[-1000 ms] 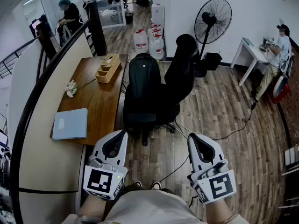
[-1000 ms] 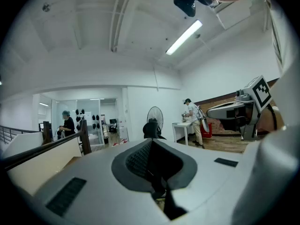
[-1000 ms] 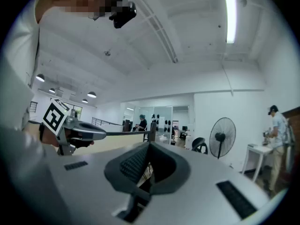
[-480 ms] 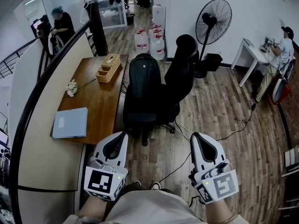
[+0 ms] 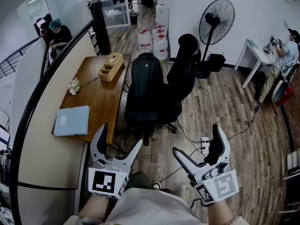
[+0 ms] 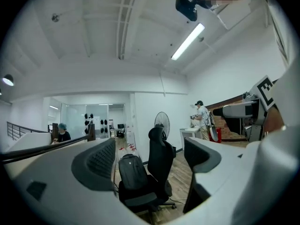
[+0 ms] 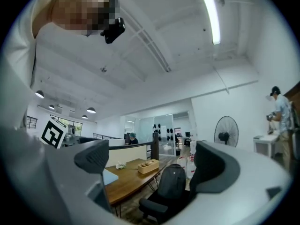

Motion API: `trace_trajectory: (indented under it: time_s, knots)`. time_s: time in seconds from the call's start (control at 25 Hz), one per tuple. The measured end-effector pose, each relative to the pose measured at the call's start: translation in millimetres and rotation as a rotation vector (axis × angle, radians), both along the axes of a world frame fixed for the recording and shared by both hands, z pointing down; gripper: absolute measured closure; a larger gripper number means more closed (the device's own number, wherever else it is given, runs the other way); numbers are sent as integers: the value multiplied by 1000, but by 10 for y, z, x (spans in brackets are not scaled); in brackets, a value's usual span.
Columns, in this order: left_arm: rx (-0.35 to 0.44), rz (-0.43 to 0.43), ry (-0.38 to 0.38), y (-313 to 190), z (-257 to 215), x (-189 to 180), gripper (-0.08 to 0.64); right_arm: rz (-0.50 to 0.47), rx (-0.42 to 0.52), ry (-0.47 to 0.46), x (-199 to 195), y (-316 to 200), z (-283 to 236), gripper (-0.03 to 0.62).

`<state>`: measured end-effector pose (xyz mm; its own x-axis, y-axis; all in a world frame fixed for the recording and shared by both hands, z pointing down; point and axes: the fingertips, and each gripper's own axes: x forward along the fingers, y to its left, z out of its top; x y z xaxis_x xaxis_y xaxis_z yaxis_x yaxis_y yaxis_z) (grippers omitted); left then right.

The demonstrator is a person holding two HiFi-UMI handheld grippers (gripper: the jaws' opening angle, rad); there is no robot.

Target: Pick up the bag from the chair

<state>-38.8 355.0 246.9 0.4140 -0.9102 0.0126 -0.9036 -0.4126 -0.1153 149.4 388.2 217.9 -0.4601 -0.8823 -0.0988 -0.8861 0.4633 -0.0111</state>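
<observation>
Bag (image 5: pixel 146 76), black backpack (smooth, upright) on the chair (image 5: pixel 183 74), well ahead of left gripper (image 5: pixel 122 135) and right gripper (image 5: pixel 195 138), jaws just spread, empty.

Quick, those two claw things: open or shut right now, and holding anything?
Left gripper: open, jaws have just been opening, nothing between them.
Right gripper: open, jaws have just been opening, nothing between them.

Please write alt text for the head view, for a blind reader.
A black backpack stands on a black office chair beside a wooden desk. Nearer, the left hand-held gripper and right hand-held gripper have just opened, both empty.
</observation>
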Motion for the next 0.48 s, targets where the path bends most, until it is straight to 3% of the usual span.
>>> trace_trajectory:
  time_s: [0.48]
  knots:
    - [-19, 4, -8, -118, 115, 15, 115, 27, -45, -2, 73, -182, 174, 12]
